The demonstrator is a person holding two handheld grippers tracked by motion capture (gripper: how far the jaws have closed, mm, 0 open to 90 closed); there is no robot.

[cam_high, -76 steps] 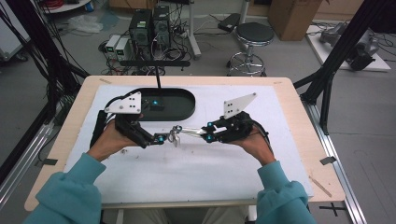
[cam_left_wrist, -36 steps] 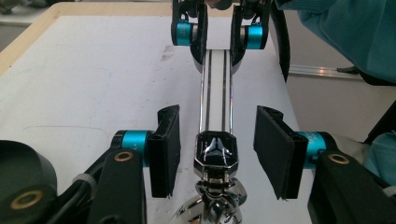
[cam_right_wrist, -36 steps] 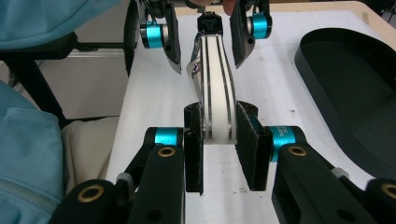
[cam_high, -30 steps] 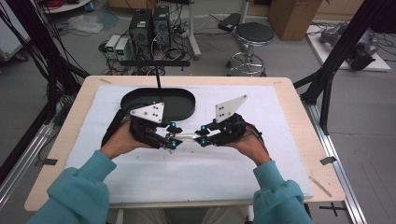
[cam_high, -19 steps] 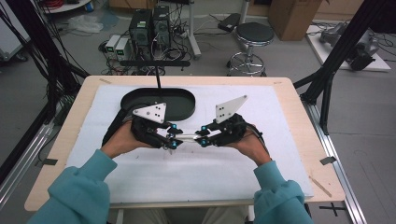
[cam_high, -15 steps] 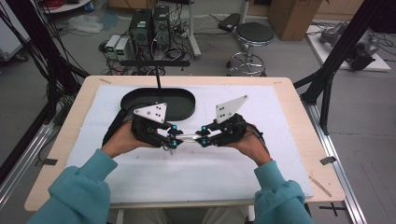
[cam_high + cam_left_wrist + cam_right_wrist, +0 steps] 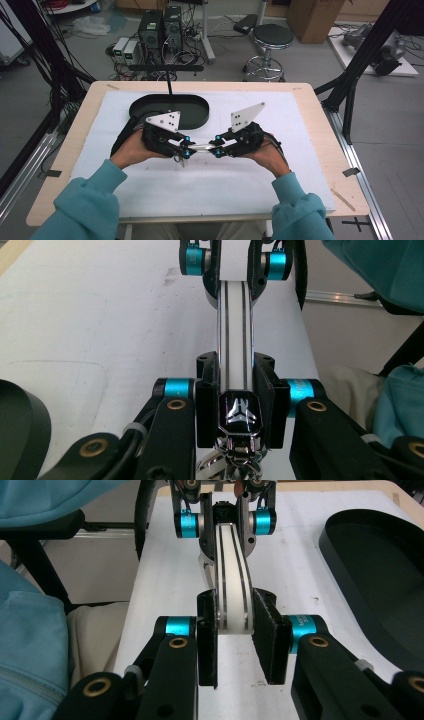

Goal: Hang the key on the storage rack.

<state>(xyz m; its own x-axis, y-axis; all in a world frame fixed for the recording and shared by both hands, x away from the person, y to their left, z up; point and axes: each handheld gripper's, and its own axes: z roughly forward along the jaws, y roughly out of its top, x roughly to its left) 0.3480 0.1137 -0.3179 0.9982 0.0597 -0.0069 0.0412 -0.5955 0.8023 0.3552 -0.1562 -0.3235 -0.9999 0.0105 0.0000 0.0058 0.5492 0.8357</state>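
A slim white key fob (image 7: 202, 147) with two chrome stripes hangs level between both grippers, just above the white mat. My left gripper (image 7: 235, 390) is shut on the end with the black emblem cap (image 7: 239, 412) and a metal ring; its jaws have just been closing on it. My right gripper (image 7: 235, 625) is shut on the rounded white end (image 7: 231, 615). In the high view the left gripper (image 7: 186, 150) and right gripper (image 7: 218, 149) face each other tip to tip at the table's middle. Each gripper view shows the other gripper at the fob's far end.
A black oval tray (image 7: 150, 107) lies on the white mat (image 7: 210, 190) just behind the left hand, also at the right in the right gripper view (image 7: 380, 580). Wooden table edges frame the mat. A stool, computers and black frame poles stand beyond the table.
The left hand has come in to the right toward the right gripper, and its jaws have closed on the fob's capped end. The right gripper has kept still.
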